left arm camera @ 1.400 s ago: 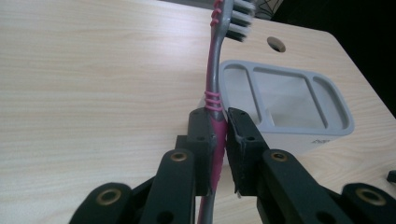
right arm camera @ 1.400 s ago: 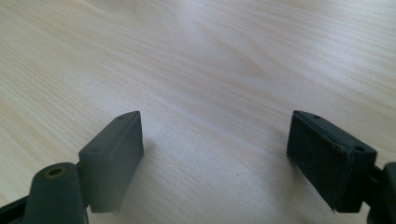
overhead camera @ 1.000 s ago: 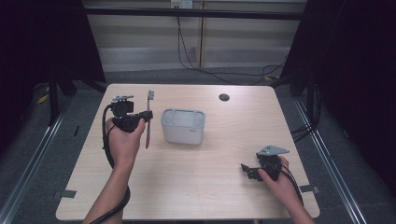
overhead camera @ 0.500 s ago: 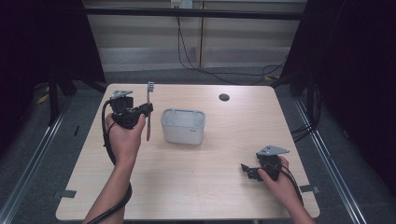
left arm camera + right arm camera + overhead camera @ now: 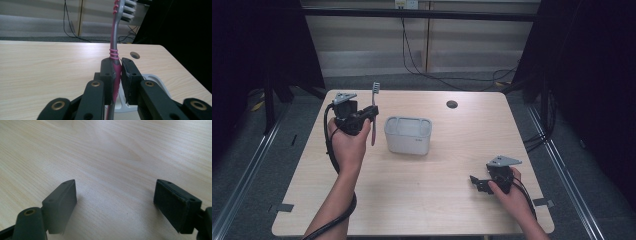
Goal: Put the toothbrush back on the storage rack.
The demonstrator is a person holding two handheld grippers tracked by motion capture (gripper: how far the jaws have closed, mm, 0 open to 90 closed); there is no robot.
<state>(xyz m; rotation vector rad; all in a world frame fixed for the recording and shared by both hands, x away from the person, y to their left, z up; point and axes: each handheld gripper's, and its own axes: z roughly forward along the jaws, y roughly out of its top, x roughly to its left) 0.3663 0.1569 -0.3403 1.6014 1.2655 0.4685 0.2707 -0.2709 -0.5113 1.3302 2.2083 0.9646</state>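
Note:
A pink and grey toothbrush (image 5: 374, 112) stands upright, bristles on top, with my left gripper (image 5: 371, 113) shut on its handle above the table's left side. In the left gripper view the two black pads clamp the toothbrush (image 5: 115, 50) mid-handle, and its bristle head reaches the top edge. Just right of it on the table sits a white rectangular holder (image 5: 408, 135) with compartments, part of its rim (image 5: 155, 80) showing behind the jaws. My right gripper (image 5: 474, 183) rests low at the front right, jaws wide apart over bare wood (image 5: 112, 195), nothing between them.
A small dark round hole (image 5: 452, 104) lies at the back right of the light wooden table (image 5: 422, 200). Black cables hang behind the far edge. Dark floor and metal rails surround the table.
My left gripper has carried the toothbrush slightly up and away from me, toward the far edge. The right hand has stayed where it was.

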